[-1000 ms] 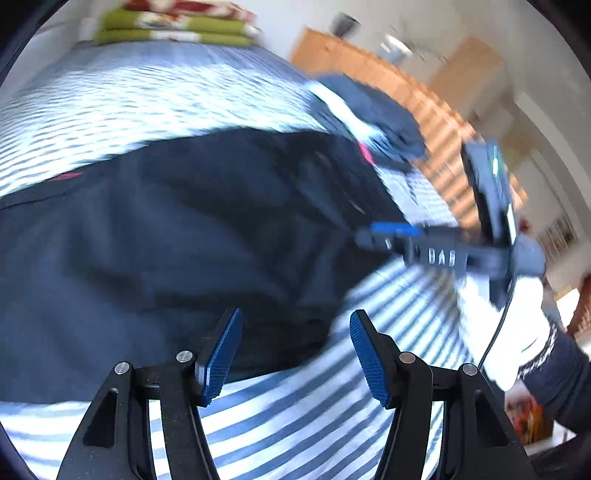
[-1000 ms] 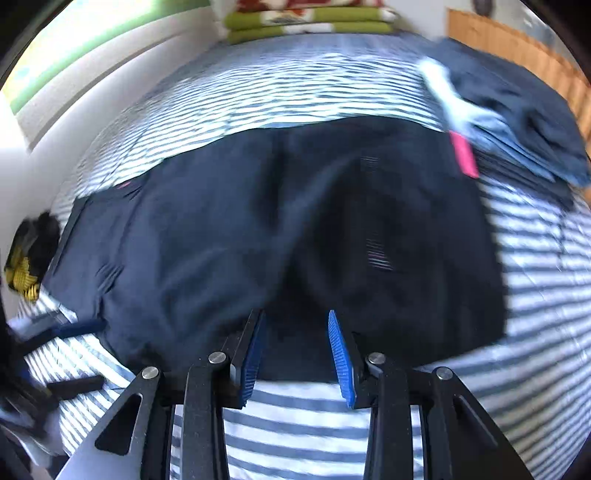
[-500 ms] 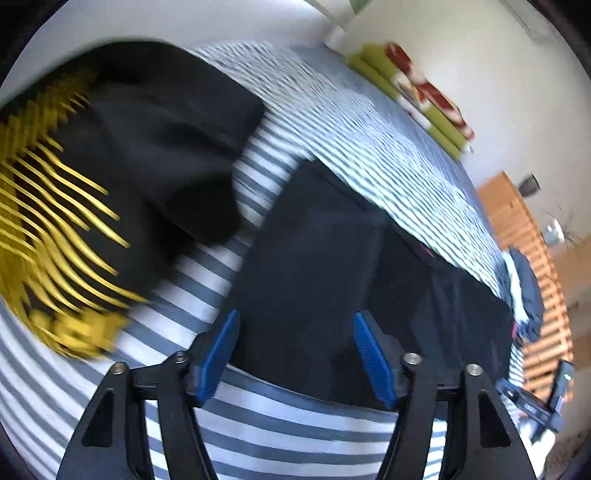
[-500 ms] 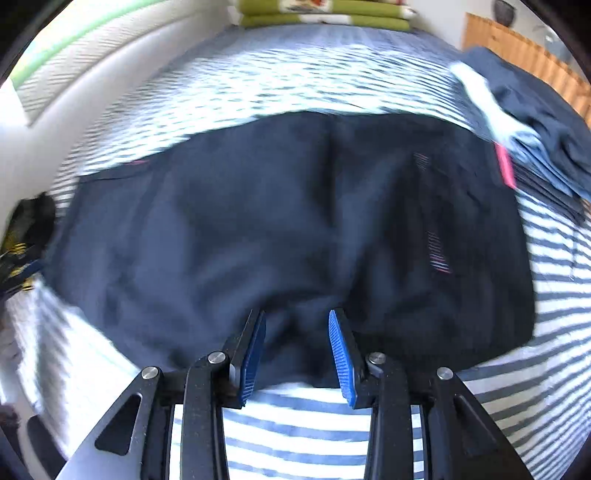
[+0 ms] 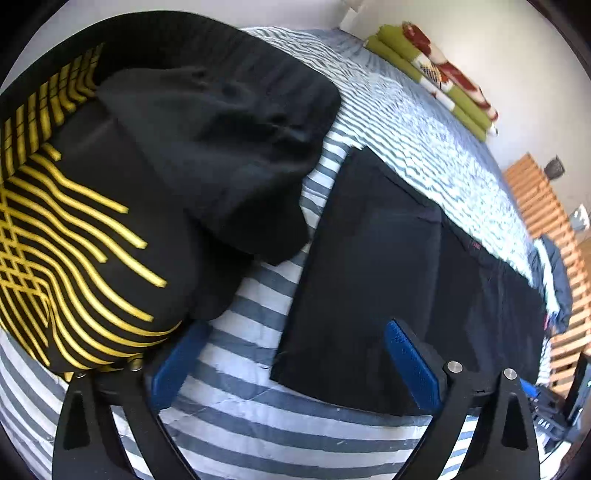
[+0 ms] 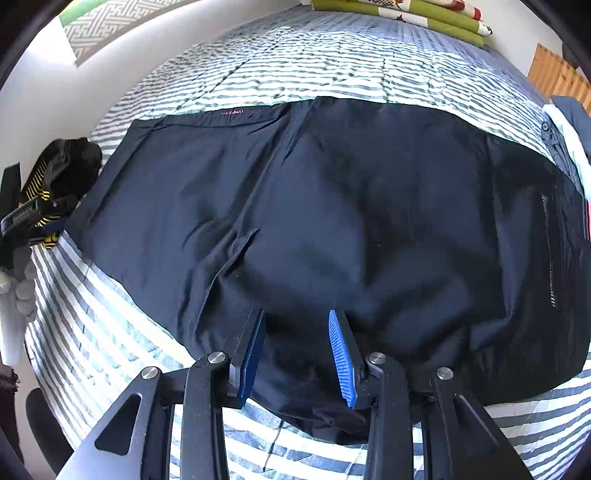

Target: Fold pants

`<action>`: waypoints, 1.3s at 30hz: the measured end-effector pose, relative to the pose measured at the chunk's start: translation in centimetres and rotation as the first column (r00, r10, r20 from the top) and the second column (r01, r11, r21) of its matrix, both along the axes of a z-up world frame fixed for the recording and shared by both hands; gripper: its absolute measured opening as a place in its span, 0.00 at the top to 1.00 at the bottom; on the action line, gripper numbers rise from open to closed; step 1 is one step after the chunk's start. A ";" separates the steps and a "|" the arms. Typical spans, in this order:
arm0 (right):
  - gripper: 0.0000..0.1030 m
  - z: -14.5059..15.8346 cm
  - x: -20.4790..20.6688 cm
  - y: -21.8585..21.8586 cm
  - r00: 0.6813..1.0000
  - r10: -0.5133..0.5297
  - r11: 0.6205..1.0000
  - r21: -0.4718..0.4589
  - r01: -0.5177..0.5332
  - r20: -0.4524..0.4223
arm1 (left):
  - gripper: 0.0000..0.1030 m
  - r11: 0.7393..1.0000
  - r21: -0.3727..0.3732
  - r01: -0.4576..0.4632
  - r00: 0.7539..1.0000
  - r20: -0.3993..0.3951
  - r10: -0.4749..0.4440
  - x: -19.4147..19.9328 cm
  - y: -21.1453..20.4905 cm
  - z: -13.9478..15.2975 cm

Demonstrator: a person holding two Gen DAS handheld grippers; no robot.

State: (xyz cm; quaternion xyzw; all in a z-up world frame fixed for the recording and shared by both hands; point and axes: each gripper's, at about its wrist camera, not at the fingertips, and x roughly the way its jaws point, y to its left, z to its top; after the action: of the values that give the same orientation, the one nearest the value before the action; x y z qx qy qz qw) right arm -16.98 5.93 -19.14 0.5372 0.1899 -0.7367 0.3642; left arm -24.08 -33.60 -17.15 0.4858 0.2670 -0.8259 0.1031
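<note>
One pair of dark navy pants (image 6: pixel 351 229) lies spread flat across a blue-and-white striped bedspread (image 6: pixel 295 66), which serves as the landmark here.

Left end of the bedspread: a black garment with yellow wavy lines (image 5: pixel 110 206), bunched in a heap, just beside the pants' hem end and apart from it by a strip of striped cover. The left gripper (image 5: pixel 291 365) hovers over that end; its jaws have just been opening and stand wide apart, with the near corner of the hem and bare bedspread showing between them, the pads pressing on nothing.

Middle of the bedspread: the pants, legs laid one over the other, fabric smooth with a few soft creases and a small raised fold near the centre; a small pink mark sits on the far edge. The right gripper (image 6: pixel 297 350) is at the near edge of the cloth, jaws partly apart, dark fabric between the blue pads; whether they pinch it cannot be told.

Right end of the bedspread: a grey-blue garment (image 6: pixel 569 133), touching the pants' waist end.

Far end of the bedspread: folded green bedding (image 6: pixel 399 11).
</note>
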 end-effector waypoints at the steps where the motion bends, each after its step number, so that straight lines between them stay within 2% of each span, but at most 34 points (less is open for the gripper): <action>1: 0.69 0.1 0.0 0.1 1.000 0.002 1.000 0.002 -0.002 0.002 | 0.04 1.000 -0.009 0.014 1.000 0.004 -0.014 -0.2 0.3 0.0; 6: 0.69 -0.1 -0.1 0.1 1.000 -0.001 1.000 0.009 0.001 0.007 | 0.06 0.992 -0.113 0.062 0.997 0.062 -0.055 -0.5 2.3 -0.3; 9: 0.69 -0.3 -0.1 0.1 1.000 0.001 1.000 0.015 -0.001 0.001 | 0.19 0.988 -0.149 0.049 0.996 0.081 -0.037 0.0 2.3 -0.4; 11: 0.69 -0.3 0.0 0.0 1.000 0.004 1.000 0.016 -0.004 0.000 | 0.23 0.992 -0.125 0.030 0.997 0.079 -0.020 0.6 1.8 -0.3; 13: 0.69 -0.2 0.0 -0.1 1.000 0.010 1.000 0.013 -0.010 0.005 | 0.22 0.998 -0.063 -0.007 0.998 0.067 0.011 1.7 0.7 0.0; 15: 0.69 -0.1 0.1 -0.3 1.000 0.022 1.000 0.014 -0.022 0.005 | 0.22 0.999 -0.043 -0.014 0.997 0.073 0.017 2.0 0.3 -0.2; 20: 0.69 -0.2 0.3 -0.7 1.000 0.028 0.999 0.023 -0.028 0.000 | 0.24 0.996 -0.081 0.037 0.995 0.096 -0.029 1.0 1.1 -0.5; 23: 0.69 -0.1 0.4 -0.6 1.000 0.024 1.000 0.017 -0.024 0.007 | 0.46 0.996 -0.083 0.034 0.994 0.107 -0.025 0.2 1.0 -0.6; 24: 0.69 -0.1 0.4 -0.6 1.000 0.024 1.000 0.017 -0.024 0.008 | 0.58 0.997 -0.061 0.038 0.994 0.105 -0.031 0.4 0.8 -0.6; 27: 0.69 -0.1 0.4 -0.6 1.000 0.025 0.999 0.020 -0.025 0.010 | 0.68 0.997 -0.058 0.050 0.993 0.106 -0.043 0.8 0.6 -0.4; 29: 0.69 -0.1 0.3 -0.7 1.000 0.021 1.000 0.017 -0.021 0.013 | 0.79 0.998 -0.057 0.040 0.994 0.102 -0.034 1.2 0.4 -0.3; 31: 0.69 -0.1 0.2 -0.6 1.000 0.018 1.000 0.014 -0.019 0.016 | 0.92 1.000 -0.018 0.016 0.997 0.073 -0.014 1.7 -0.3 0.0; 33: 0.69 0.0 0.1 -0.6 1.000 0.016 1.000 0.013 -0.017 0.019 | 0.92 1.000 0.014 -0.002 0.999 0.049 0.001 2.0 -0.6 0.3; 39: 0.69 0.5 -1.0 -0.4 0.999 0.011 1.000 -0.008 -0.011 0.050 | 0.92 1.000 0.021 -0.015 0.998 -0.055 0.016 2.2 0.4 3.4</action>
State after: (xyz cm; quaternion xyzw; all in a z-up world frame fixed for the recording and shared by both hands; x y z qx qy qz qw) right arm -17.95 5.55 -18.67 0.5530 0.1808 -0.7216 0.3751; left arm -21.89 -33.23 -13.73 0.4615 0.2821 -0.8354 0.0972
